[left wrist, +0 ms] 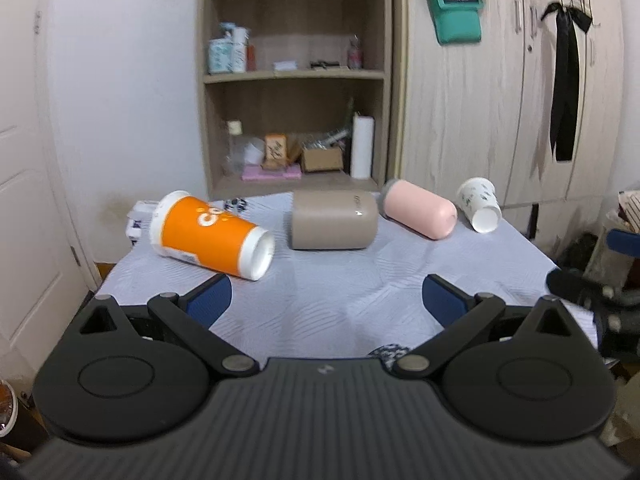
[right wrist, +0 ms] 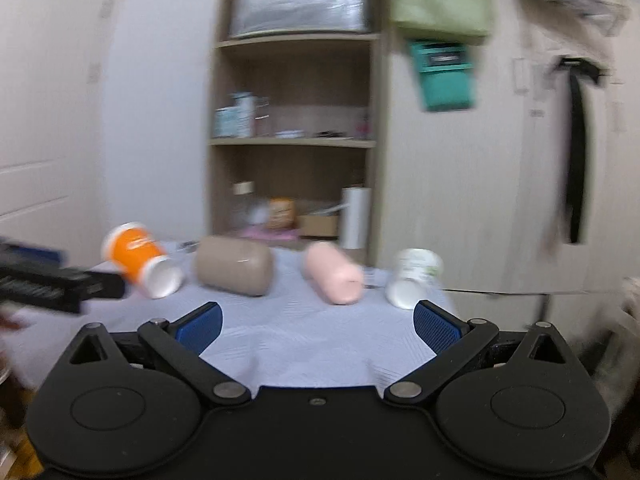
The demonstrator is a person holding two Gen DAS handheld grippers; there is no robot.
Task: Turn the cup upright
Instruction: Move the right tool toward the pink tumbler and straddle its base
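Several cups lie on their sides in a row on the table's grey cloth (left wrist: 340,292). From left to right: an orange paper cup (left wrist: 212,236) with its mouth toward me, a tan cup (left wrist: 334,220), a pink cup (left wrist: 418,208) and a small white paper cup (left wrist: 480,204). The right wrist view shows the same row: orange cup (right wrist: 140,258), tan cup (right wrist: 234,266), pink cup (right wrist: 334,276), white cup (right wrist: 414,276). My left gripper (left wrist: 328,300) is open and empty, short of the orange and tan cups. My right gripper (right wrist: 318,326) is open and empty, short of the pink cup.
A wooden shelf unit (left wrist: 296,76) with boxes and bottles stands behind the table, a wardrobe (left wrist: 500,92) to its right, a white door (left wrist: 24,160) at left. The other gripper's black body (right wrist: 52,280) shows at the left of the right wrist view.
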